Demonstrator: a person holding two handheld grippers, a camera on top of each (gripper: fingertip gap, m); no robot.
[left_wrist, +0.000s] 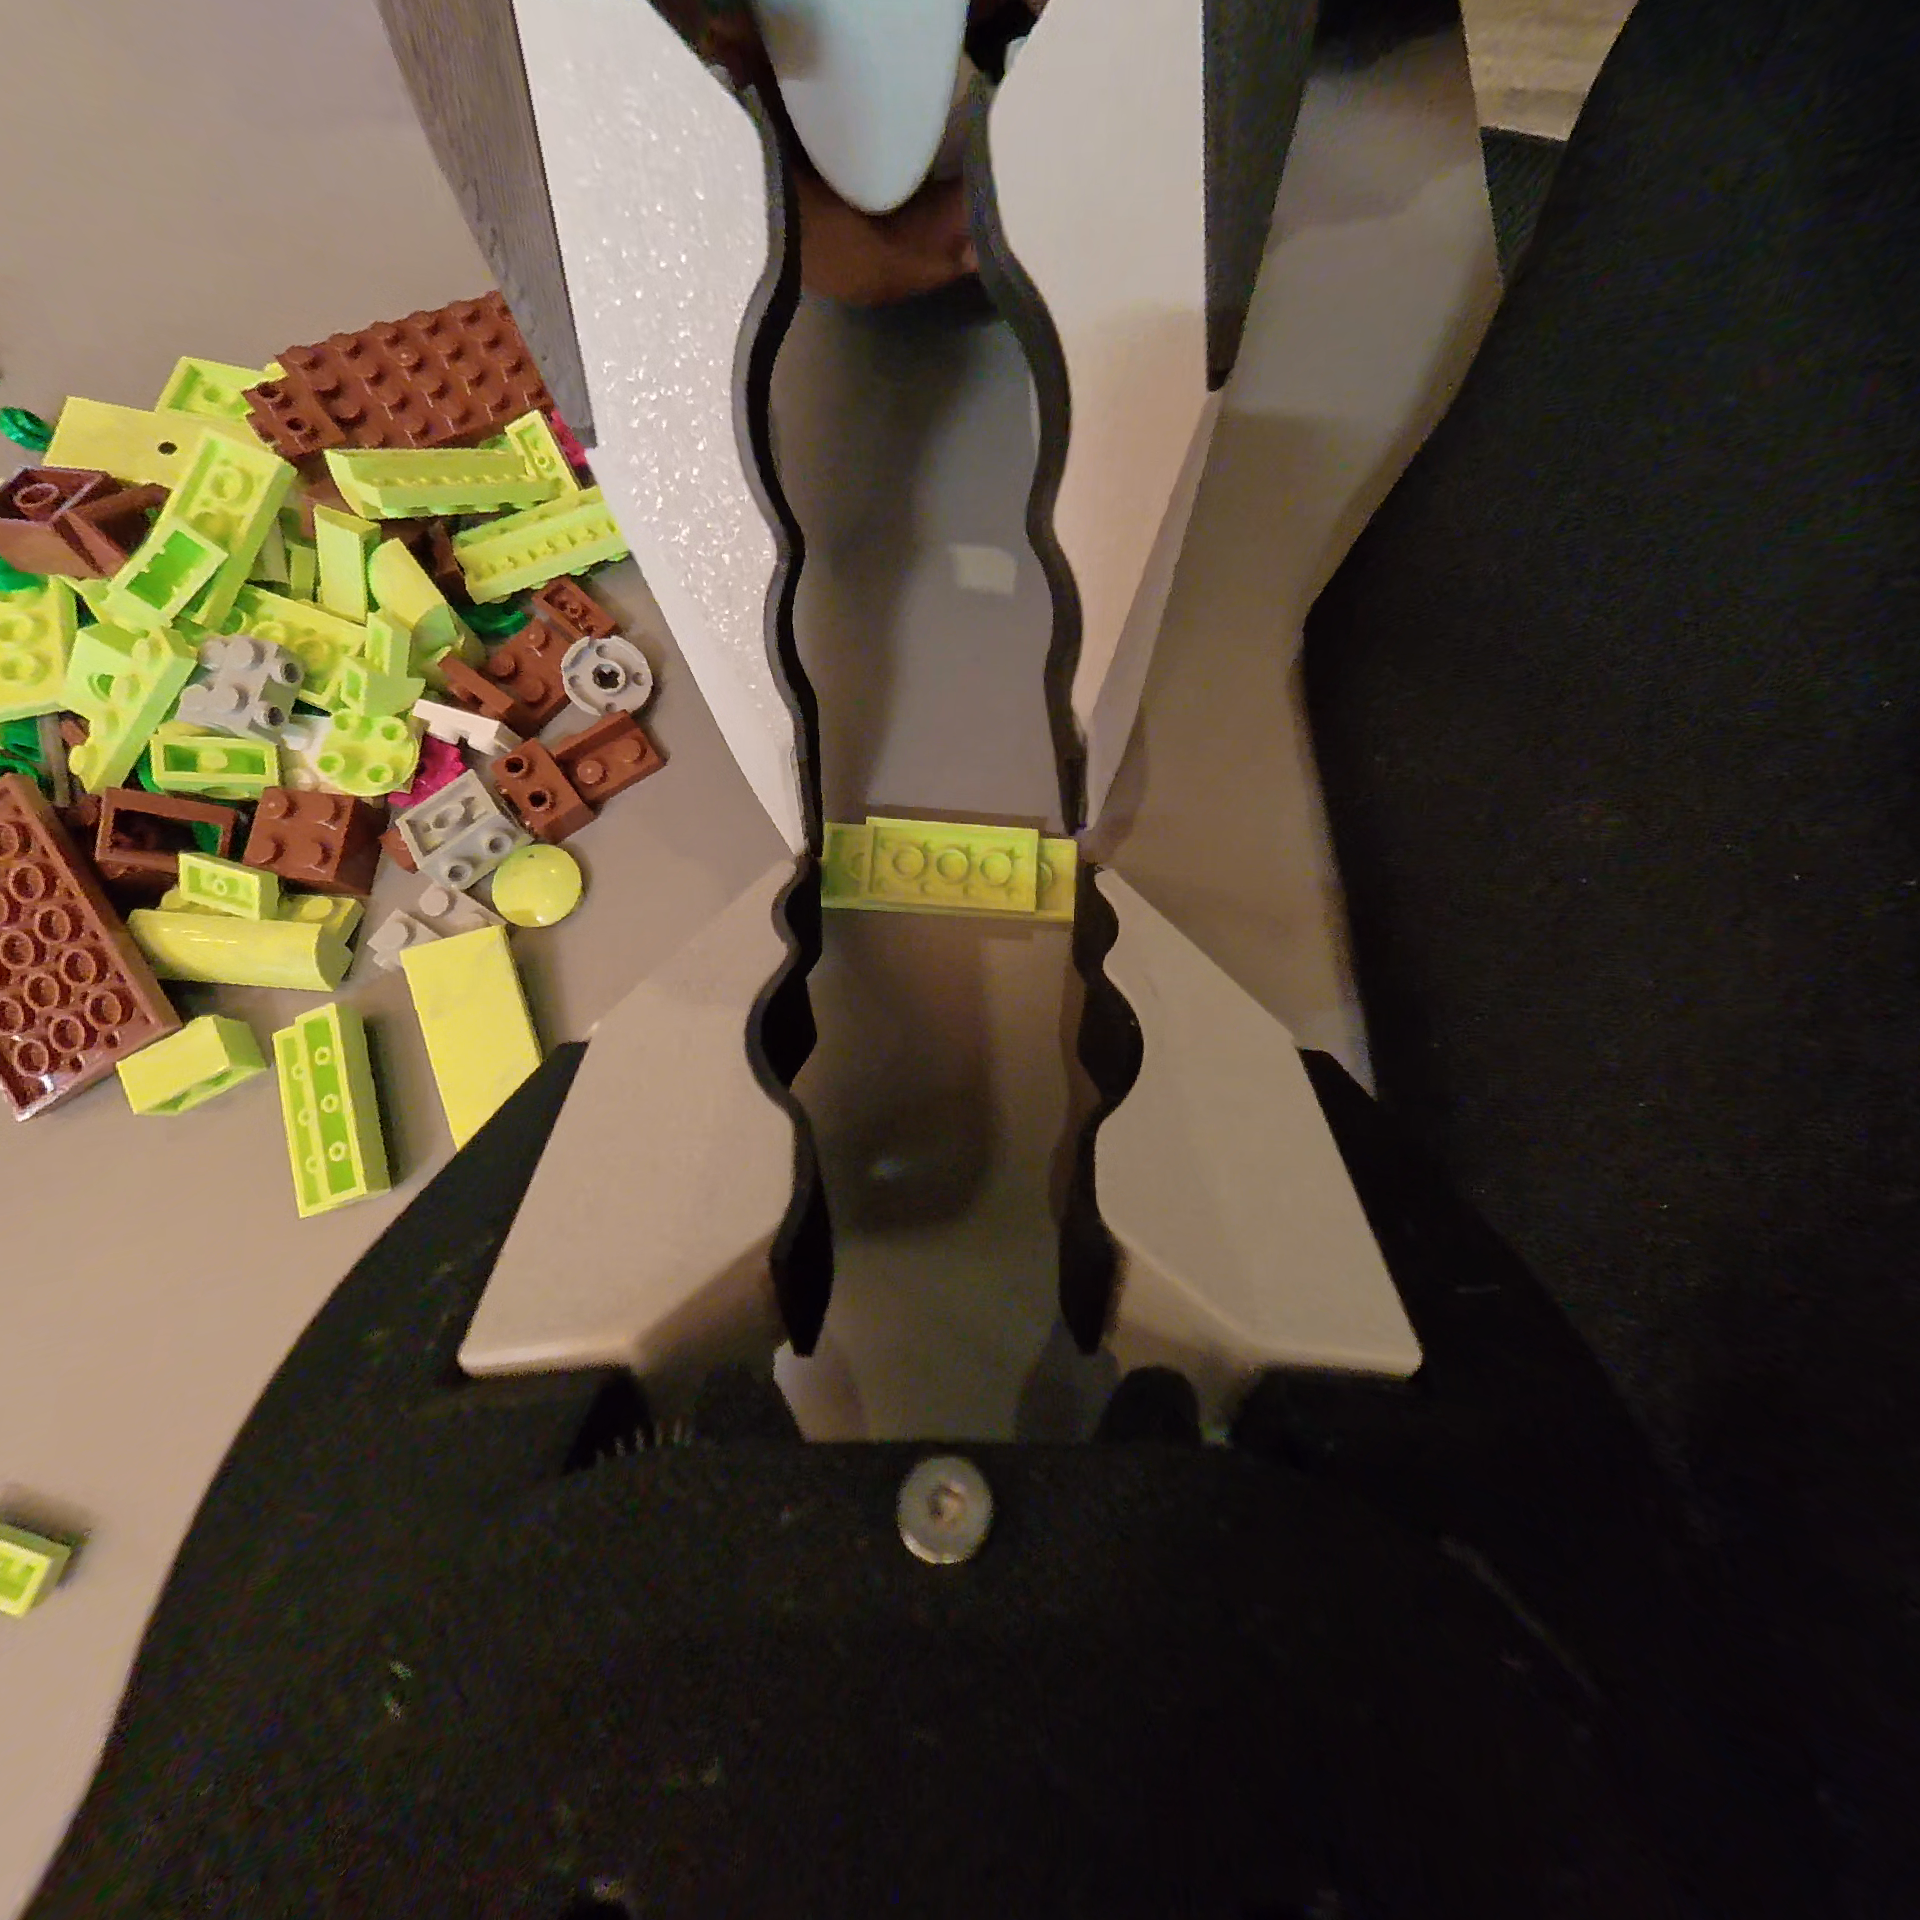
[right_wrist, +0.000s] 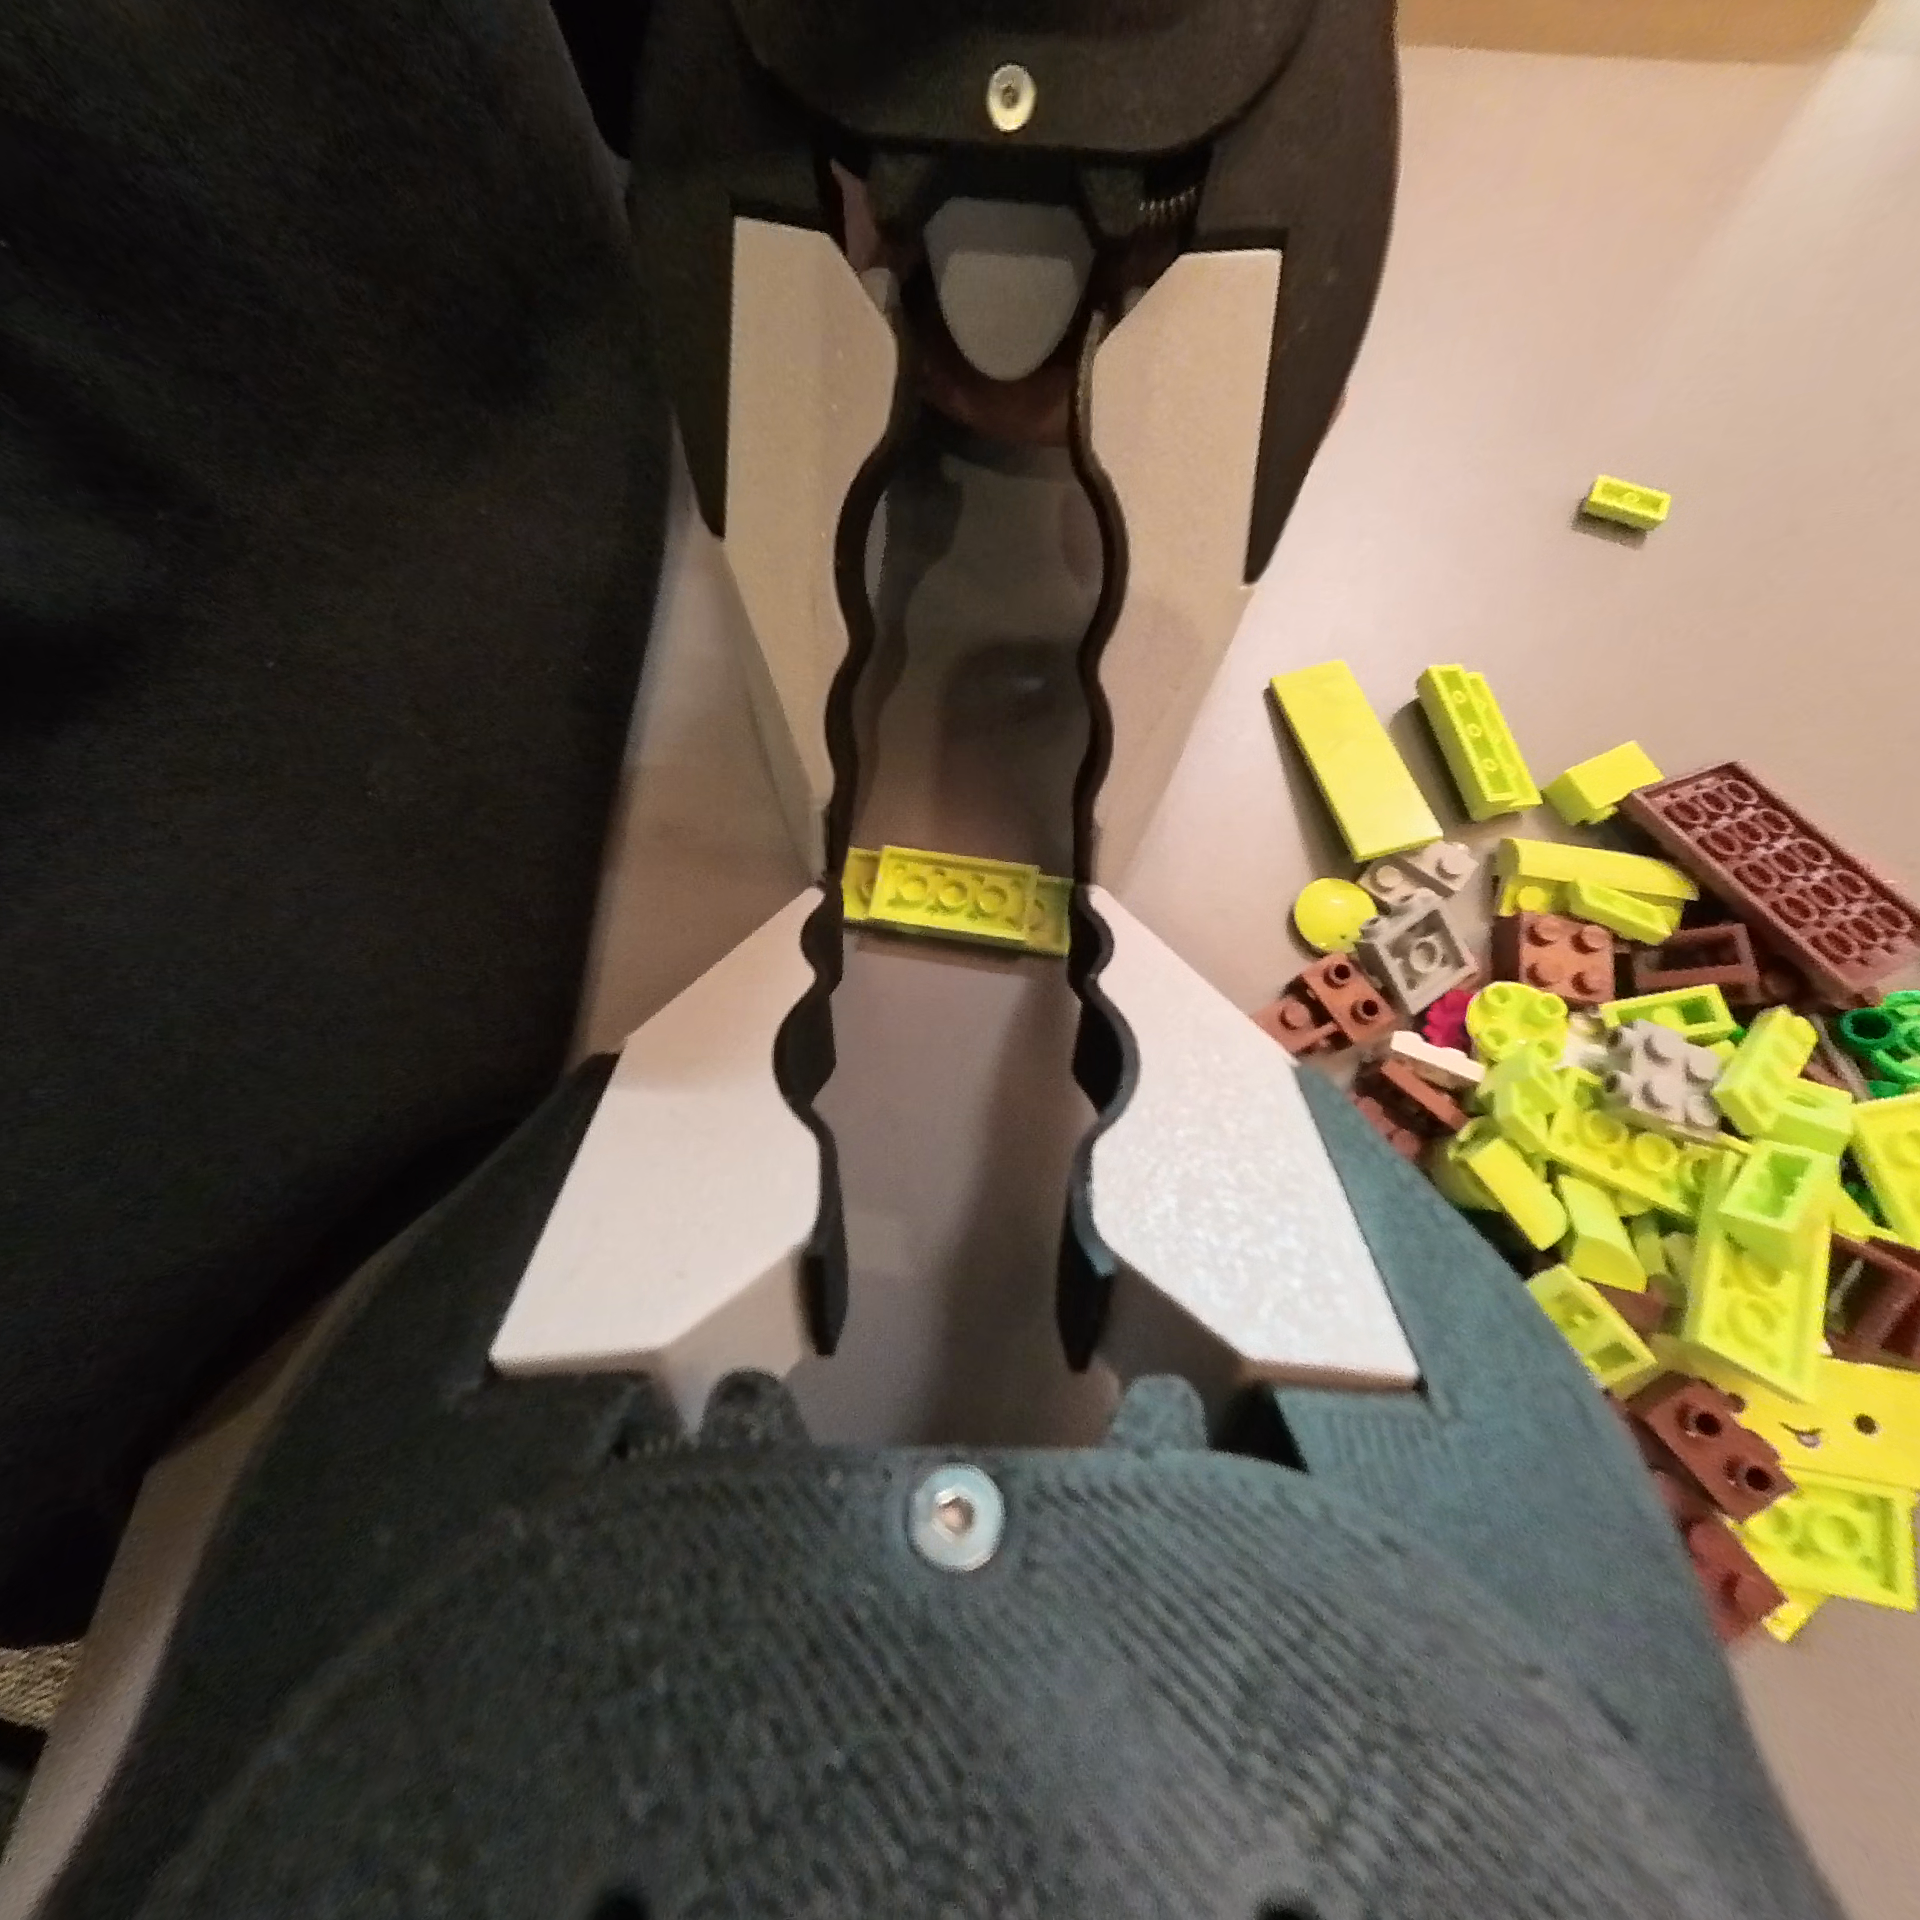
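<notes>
Two sets of tongs meet tip to tip over a grey tabletop (left_wrist: 208, 1351), both clamped on the same lime-green plate assembly (left_wrist: 948, 869). In the left wrist view, the left tongs (left_wrist: 948, 883) pinch the piece at its two short ends, and the right tongs (left_wrist: 914, 821) come in from the far side, pointing back at the camera. The right wrist view mirrors this: the right tongs (right_wrist: 954, 904) grip the ends of the piece, with the left tongs (right_wrist: 961, 831) opposite. The piece is held just above the tabletop, its long axis running crosswise between the finger pads, studs facing up; a shorter plate sits stacked on a longer one whose ends stick out at each side. A loose heap of bricks (left_wrist: 291, 707) in lime, brown, grey, green and magenta lies close beside the tongs, including a large brown studded plate (left_wrist: 405, 374) and a lime dome (left_wrist: 535, 883). One small lime brick (right_wrist: 1627, 503) lies apart from the heap. Black fabric (left_wrist: 1662, 935) fills the side opposite the heap.
</notes>
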